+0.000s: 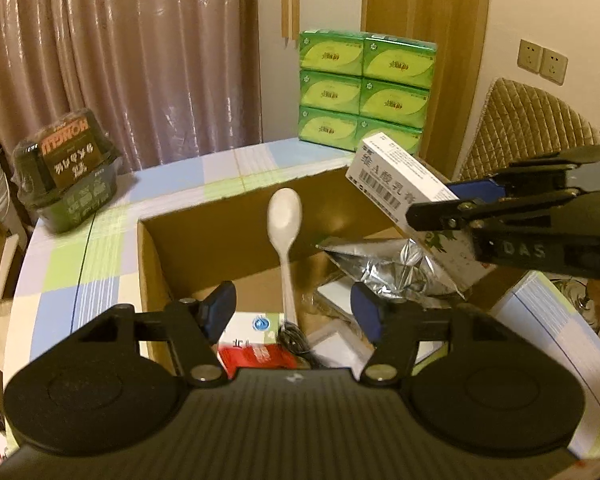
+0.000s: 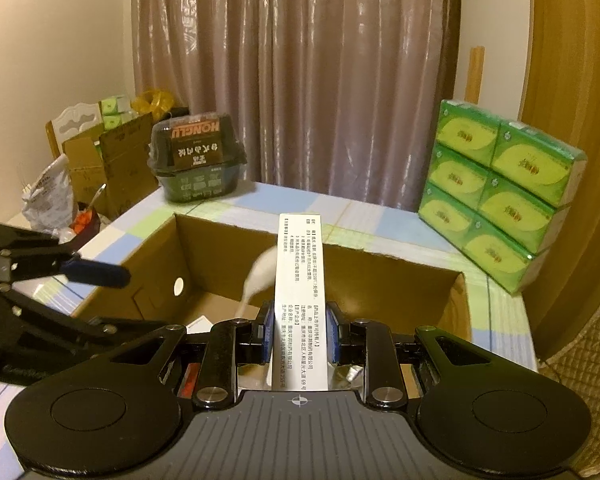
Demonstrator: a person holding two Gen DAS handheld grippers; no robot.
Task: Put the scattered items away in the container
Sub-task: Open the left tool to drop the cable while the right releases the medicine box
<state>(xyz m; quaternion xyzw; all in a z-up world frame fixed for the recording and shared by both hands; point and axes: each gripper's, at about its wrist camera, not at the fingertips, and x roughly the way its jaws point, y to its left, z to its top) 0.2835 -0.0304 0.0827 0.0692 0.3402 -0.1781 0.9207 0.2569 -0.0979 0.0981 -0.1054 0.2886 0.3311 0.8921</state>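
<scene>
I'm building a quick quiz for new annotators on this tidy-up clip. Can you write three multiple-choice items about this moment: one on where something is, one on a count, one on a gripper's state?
1. Where is the white plastic spoon?
A. On the tablecloth beside the noodle bowl
B. Above the open cardboard box, between the left gripper's fingers
C. On top of the tissue packs

2. How many green tissue packs show on the face of the stack?
A. Four
B. Six
C. Nine

3. What is the right gripper doing?
A. Open and holding nothing
B. Shut on the white medicine box
C. Shut on the spoon

Answers: 1 B, the spoon stands over the box interior in line with the left gripper, whose jaws are spread apart. 2 B, two columns of three. 3 B, both blue pads press the box's sides.
</scene>
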